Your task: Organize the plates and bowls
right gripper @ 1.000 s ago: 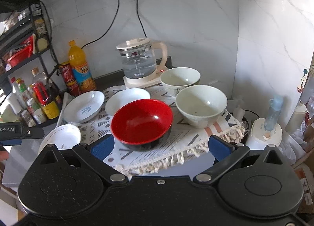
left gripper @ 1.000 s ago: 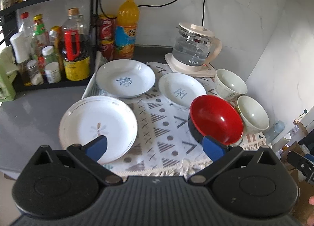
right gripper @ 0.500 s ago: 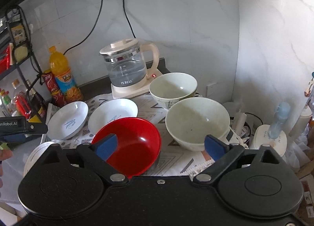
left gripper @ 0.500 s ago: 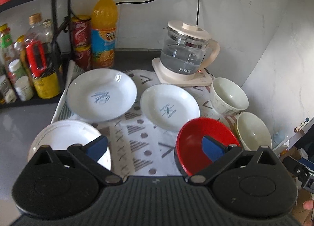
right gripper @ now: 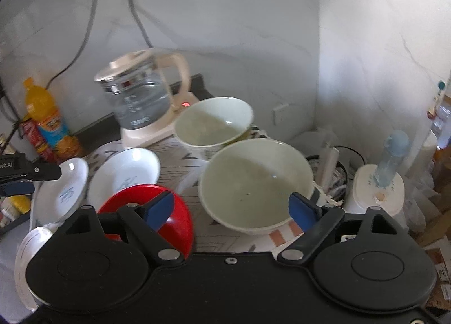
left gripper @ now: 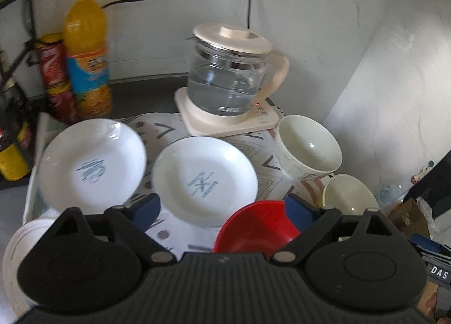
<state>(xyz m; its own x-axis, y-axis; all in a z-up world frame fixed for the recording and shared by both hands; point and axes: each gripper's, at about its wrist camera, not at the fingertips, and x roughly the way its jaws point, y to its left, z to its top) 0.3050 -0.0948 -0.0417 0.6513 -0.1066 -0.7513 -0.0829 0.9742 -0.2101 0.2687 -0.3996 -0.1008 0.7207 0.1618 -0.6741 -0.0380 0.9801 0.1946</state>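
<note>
My left gripper [left gripper: 222, 208] is open and empty, hovering over the small white plate [left gripper: 205, 180] with blue marks. A larger white plate [left gripper: 90, 166] lies to its left, and a third plate [left gripper: 17, 242] shows at the lower left. The red bowl [left gripper: 253, 228] sits by my right fingertip. My right gripper [right gripper: 234, 208] is open and empty, its fingers straddling the near cream bowl [right gripper: 253, 183]. A second cream bowl [right gripper: 211, 121] stands behind it. The red bowl [right gripper: 157, 211] lies under the left finger.
A glass kettle [left gripper: 231, 81] on its base stands at the back of the patterned mat [left gripper: 174, 228]. An orange drink bottle [left gripper: 87, 50] and red cans [left gripper: 56, 70] stand at the back left. A spray bottle [right gripper: 391, 157] and clutter are off the counter's right edge.
Both grippers have moved forward and lower toward the dishes. The left now hovers over the small plate; the right now frames the near cream bowl. Both stay open.
</note>
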